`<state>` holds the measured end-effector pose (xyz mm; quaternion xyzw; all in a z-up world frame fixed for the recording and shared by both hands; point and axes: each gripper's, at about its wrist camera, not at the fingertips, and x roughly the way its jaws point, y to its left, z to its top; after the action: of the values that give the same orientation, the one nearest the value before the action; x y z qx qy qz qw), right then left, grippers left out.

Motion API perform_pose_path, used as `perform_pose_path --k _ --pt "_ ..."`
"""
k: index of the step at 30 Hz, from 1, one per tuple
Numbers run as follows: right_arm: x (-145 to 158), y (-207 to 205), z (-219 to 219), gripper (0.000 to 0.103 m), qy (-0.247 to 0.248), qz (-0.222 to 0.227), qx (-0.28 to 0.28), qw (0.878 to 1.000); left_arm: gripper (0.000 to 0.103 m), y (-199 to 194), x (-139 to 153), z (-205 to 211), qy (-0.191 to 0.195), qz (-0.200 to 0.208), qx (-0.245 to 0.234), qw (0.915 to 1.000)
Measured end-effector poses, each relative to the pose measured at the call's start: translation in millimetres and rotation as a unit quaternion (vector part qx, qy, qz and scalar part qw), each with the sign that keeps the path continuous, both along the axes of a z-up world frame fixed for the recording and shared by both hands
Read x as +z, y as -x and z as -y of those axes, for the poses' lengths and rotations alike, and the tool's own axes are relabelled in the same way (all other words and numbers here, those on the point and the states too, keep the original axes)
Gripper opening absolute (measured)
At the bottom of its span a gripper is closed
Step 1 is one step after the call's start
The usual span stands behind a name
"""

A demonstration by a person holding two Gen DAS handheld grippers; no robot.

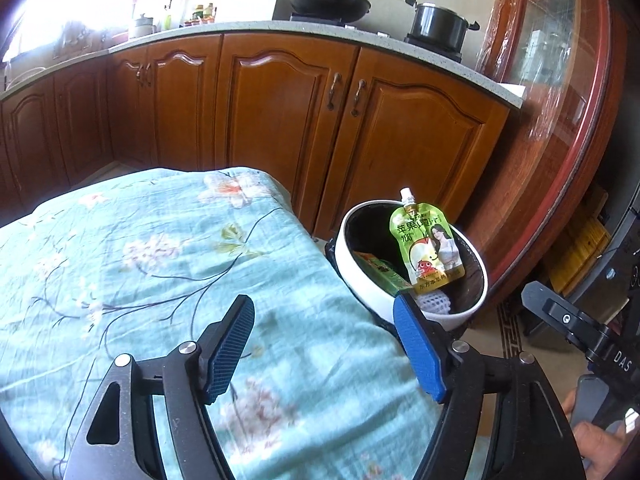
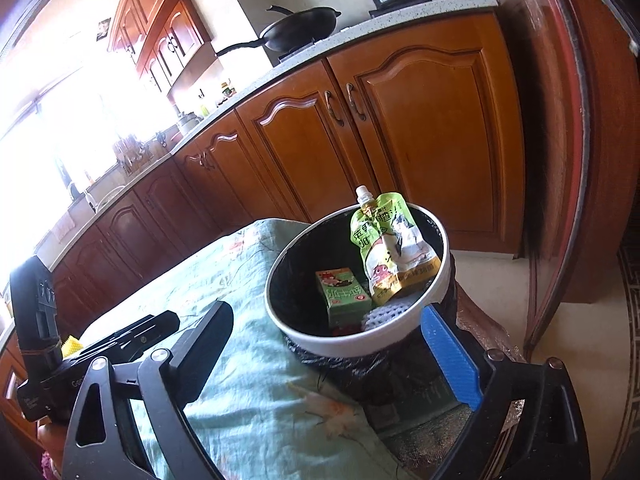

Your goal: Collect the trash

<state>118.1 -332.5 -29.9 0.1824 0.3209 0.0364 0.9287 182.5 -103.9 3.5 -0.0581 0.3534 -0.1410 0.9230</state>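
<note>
Strong daylight floods in from a window point(image 1: 60, 12) at ten o'clock in both views, washing that corner out to white glare. The rest is evenly lit and fairly sharp. Cabinet lines point(image 2: 420, 132) bow heavily toward the edges, and the corners go dark.

Brown wooden cabinets point(image 1: 280, 112) run under a pale speckled counter point(image 1: 256, 28) carrying a black wok point(image 1: 328, 0) and pot point(image 1: 440, 24). Bright window light point(image 2: 60, 120) washes one side; a floral turquoise cloth point(image 1: 140, 260) covers the table.
</note>
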Motion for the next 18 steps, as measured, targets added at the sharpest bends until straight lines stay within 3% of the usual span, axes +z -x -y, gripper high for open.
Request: perform_pose_path --k 8,13,18 --pt "24 37 -21 0.102 0.045 0.053 -0.013 0.997 0.086 56 11 -14 -0.012 0.057 0.003 0.9983" --pt "47 60 -36 0.103 0.091 0.108 -0.025 0.990 0.102 90 20 -21 -0.018 0.110 0.012 0.9937" --pt "54 79 -48 0.103 0.122 0.148 -0.038 0.981 0.102 123 18 -26 -0.034 0.153 0.029 0.9873"
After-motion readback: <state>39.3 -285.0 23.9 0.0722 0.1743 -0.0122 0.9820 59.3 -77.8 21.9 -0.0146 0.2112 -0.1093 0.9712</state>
